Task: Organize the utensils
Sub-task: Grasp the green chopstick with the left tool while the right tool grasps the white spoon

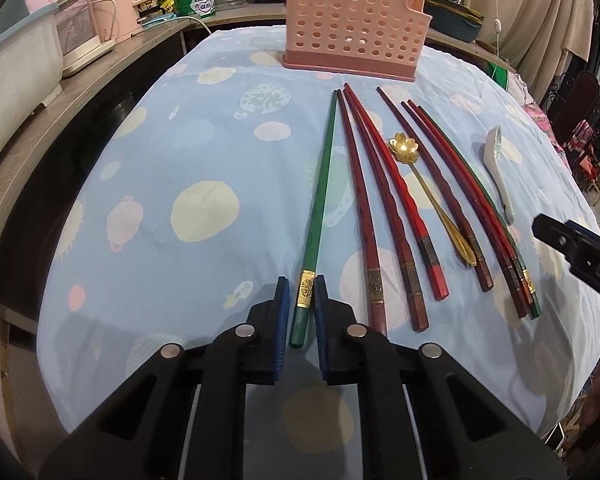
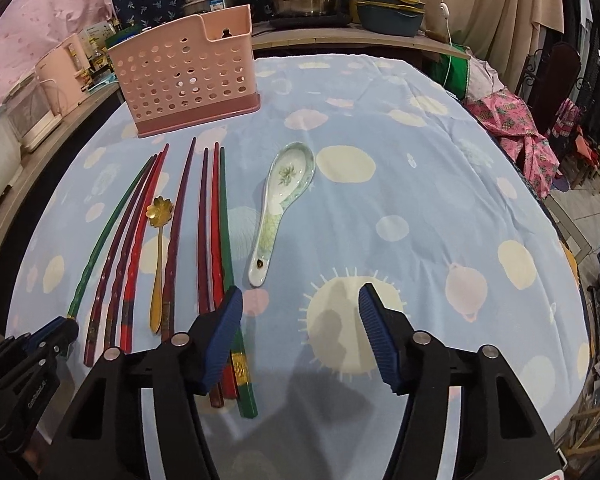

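Barely started, I'd say. The pink holder (image 1: 350, 16) looks empty; the chopsticks, gold spoon (image 1: 432, 196) and white spoon (image 2: 278, 208) all lie on the bench (image 1: 180, 160). Left hand-held gripper (image 1: 302, 298) sits narrow around the green chopstick (image 1: 320, 200), maybe not pinching; right hand-held gripper (image 2: 300, 312) hangs wide, holding nothing.

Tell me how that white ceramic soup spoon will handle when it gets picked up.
The ceramic spoon looks glazed, so it will probably slip against the gripper pads. It is likely stiff and brittle, so a drop could chip it. Its deep bowl probably makes it front-heavy, so held by the handle it may tilt.
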`<state>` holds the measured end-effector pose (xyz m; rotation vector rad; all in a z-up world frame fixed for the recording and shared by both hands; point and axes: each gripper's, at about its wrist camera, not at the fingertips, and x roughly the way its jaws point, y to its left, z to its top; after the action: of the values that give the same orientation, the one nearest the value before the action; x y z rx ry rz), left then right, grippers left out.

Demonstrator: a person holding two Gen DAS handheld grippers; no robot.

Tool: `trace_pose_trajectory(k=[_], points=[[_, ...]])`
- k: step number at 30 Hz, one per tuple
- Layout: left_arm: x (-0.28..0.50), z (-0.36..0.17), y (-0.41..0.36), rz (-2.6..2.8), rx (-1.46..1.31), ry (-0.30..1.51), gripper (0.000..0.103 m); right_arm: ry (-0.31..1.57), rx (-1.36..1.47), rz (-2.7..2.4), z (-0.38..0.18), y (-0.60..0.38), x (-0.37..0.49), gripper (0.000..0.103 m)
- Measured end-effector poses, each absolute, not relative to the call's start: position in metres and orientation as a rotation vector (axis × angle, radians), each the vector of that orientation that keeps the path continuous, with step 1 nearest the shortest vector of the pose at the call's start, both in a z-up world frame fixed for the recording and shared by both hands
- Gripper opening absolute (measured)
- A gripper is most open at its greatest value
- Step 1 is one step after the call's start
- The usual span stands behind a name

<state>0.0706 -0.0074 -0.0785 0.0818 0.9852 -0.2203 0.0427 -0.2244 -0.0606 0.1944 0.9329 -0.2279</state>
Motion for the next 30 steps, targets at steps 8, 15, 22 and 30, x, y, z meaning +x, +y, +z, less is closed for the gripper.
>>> trace_pose_trajectory(k=[8, 15, 22, 30], points=[[0.073, -0.079, -0.01, -0.22, 0.088, 0.985, 0.012, 0.945, 0.173, -0.19, -0.073, -0.215, 0.074, 0.035], [0.073, -0.08, -0.011, -0.221, 0.091, 0.984, 0.012, 0.944, 0.14, -0.191, -0.081, -0.214, 0.081, 0.019], [0.074, -0.078, -0.009, -0.23, 0.076, 0.993, 0.009, 0.949, 0.174, -0.177, -0.078, -0.221, 0.068, 0.009], [0.065, -0.049, 0.0, -0.236, 0.032, 0.95, 0.007, 0.915, 0.221, -0.165, -0.054, -0.229, 0.04, 0.008]])
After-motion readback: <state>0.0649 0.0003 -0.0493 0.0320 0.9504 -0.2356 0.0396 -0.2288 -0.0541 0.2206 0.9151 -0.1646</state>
